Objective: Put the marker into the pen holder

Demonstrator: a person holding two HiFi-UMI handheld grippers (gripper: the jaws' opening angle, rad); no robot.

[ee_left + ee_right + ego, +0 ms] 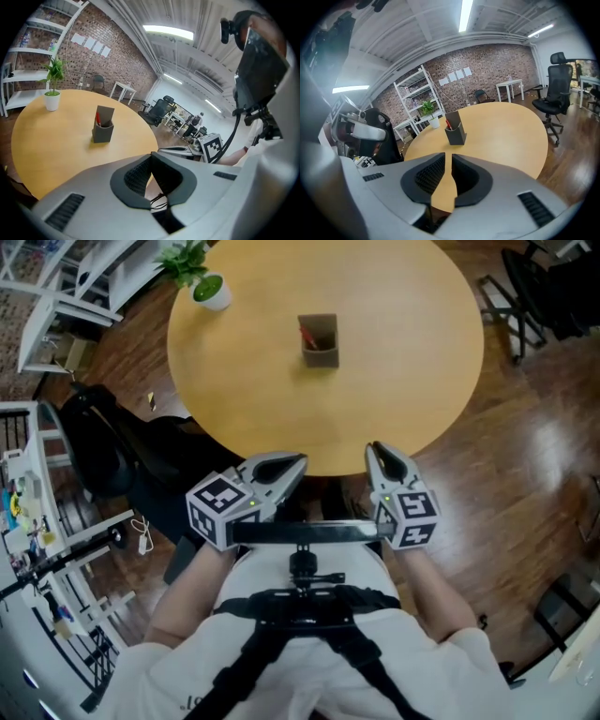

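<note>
A dark grey pen holder [319, 343] [103, 129] [455, 132] stands upright near the middle of the round wooden table [234, 427]. A red marker [307, 336] [97, 119] [448, 124] pokes out of it. Both grippers hover at the table's near edge, close to the person's body and far short of the holder. My left gripper [300, 462] [151, 155] has its tips together and holds nothing. My right gripper [373, 448] [448, 157] shows a narrow slit between its jaws, with only the tabletop visible through it.
A small potted plant [211, 287] [51, 96] [433, 121] sits at the table's far left edge. A black chair [103, 446] stands left of the table and an office chair [555, 93] at its right. White shelving [56, 287] lines the far left.
</note>
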